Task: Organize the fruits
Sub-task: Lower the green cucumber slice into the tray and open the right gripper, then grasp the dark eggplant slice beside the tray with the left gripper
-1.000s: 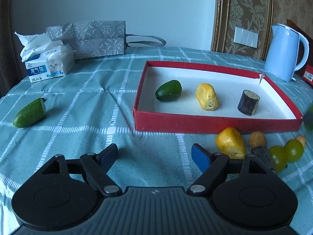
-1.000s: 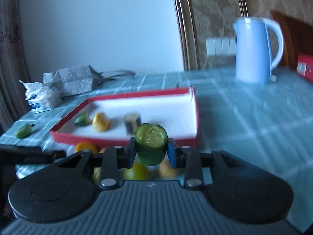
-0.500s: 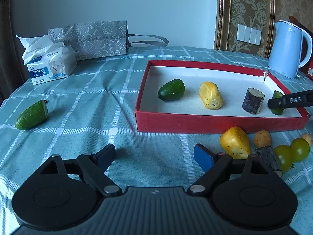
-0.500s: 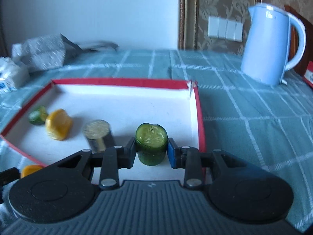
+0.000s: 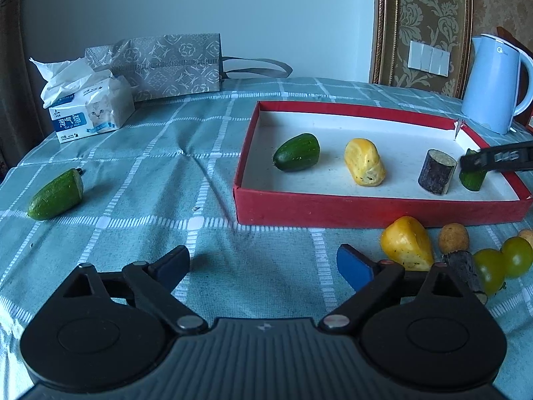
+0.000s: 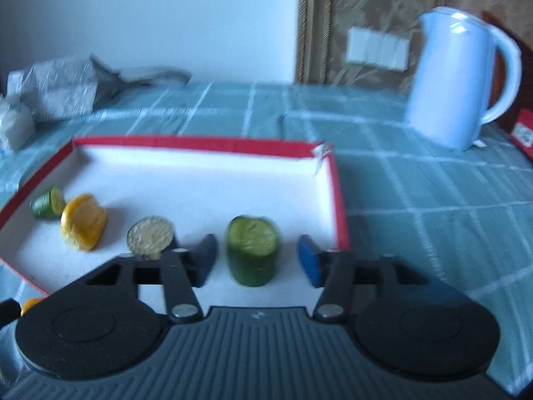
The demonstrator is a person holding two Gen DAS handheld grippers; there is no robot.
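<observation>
The red tray (image 5: 366, 206) holds a green cucumber end (image 5: 296, 152), a yellow chunk (image 5: 364, 161) and a dark cylinder (image 5: 436, 171). At its right end a cut cucumber piece (image 6: 252, 253) stands upright on the tray floor. My right gripper (image 6: 256, 258) straddles it, jaws opening, both pads clear of it. My left gripper (image 5: 263, 263) hovers low over the cloth in front of the tray, jaws opening wide with nothing between them. Outside the tray lie a cucumber half (image 5: 56, 195), a yellow chunk (image 5: 406, 243), a small brown ball (image 5: 453, 237), green grapes (image 5: 503, 263) and a dark stub (image 5: 463, 270).
A tissue pack (image 5: 90, 113) and a grey bag (image 5: 166, 63) sit at the back left of the checked tablecloth. A pale blue kettle (image 5: 493, 83) stands behind the tray's right corner. A small red box (image 6: 524, 131) lies at the far right edge.
My right gripper carried the cucumber piece over the tray's right end, set it down and parted its jaws from it. The left jaws spread a little wider.
</observation>
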